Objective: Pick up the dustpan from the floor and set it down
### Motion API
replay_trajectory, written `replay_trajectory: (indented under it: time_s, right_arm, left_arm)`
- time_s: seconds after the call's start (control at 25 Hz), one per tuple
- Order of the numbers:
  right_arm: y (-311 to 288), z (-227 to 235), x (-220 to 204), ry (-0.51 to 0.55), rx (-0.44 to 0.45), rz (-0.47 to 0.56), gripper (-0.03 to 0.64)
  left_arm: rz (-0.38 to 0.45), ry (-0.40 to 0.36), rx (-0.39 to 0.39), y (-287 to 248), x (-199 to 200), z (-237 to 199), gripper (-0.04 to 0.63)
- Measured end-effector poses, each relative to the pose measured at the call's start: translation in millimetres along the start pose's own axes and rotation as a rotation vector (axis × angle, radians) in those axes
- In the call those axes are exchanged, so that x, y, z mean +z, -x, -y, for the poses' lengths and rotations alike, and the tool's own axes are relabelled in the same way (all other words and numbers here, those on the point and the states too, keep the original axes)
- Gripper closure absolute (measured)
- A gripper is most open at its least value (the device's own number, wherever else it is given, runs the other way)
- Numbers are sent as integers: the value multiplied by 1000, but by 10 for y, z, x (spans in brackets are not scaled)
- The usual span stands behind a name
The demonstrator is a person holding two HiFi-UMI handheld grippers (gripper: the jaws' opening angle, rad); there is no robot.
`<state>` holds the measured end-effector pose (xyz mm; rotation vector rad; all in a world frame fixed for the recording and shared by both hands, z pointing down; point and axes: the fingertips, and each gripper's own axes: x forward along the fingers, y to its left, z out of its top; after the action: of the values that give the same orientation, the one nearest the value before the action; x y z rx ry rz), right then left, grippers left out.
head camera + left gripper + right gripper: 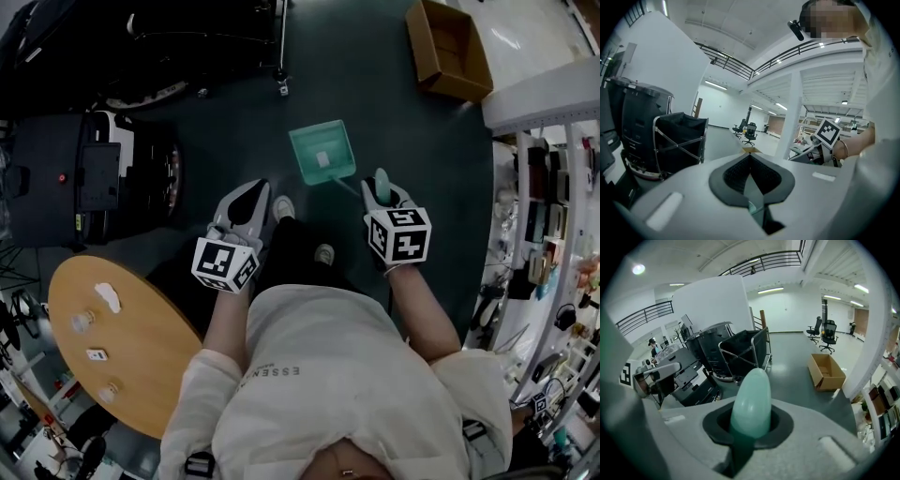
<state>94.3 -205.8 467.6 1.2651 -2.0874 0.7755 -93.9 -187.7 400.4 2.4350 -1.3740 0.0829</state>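
Note:
The teal dustpan (322, 153) lies with its pan over the dark green floor, ahead of the person's feet. Its thin stem runs back to a rounded teal handle (380, 187). My right gripper (382, 199) is shut on that handle, and in the right gripper view the handle's egg-shaped end (751, 399) sticks up between the dark pads (783, 425). Whether the pan touches the floor I cannot tell. My left gripper (246, 202) hovers to the left of the dustpan, apart from it. Its jaws are shut with nothing held (751, 180).
An open cardboard box (450, 49) sits on the floor at the far right. A black cart and machines (94, 173) stand at the left. A round wooden table (141, 375) with small items is at the near left. Shelving (553, 225) lines the right side.

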Motion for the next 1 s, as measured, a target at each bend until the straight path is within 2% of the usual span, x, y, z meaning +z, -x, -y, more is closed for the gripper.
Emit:
replay_trajectory:
  time_s: [0.36,0.56,0.68,0.88,1.0]
  right_arm:
    - [-1133,137,383,-14,0,-50,594]
    - [-1829,286,534,-34,-24,-73,592]
    - [-2224,381,462,-52,-49,-104,594]
    - [-2838,529,289,-107,-103,-130,592]
    - [-3079,574,131,-120,-120,-157,592]
  left_arm:
    - [-57,26,70,-650,-106,-907,578]
    - [-74,36,140,-953,-251,-1394,578]
    - [-107,74,169,-1022,-461,-1568,578]
    - [-167,61,202,-1153,-844,-1835,578]
    - [-176,87,214,-1200,-1041,-1942,578]
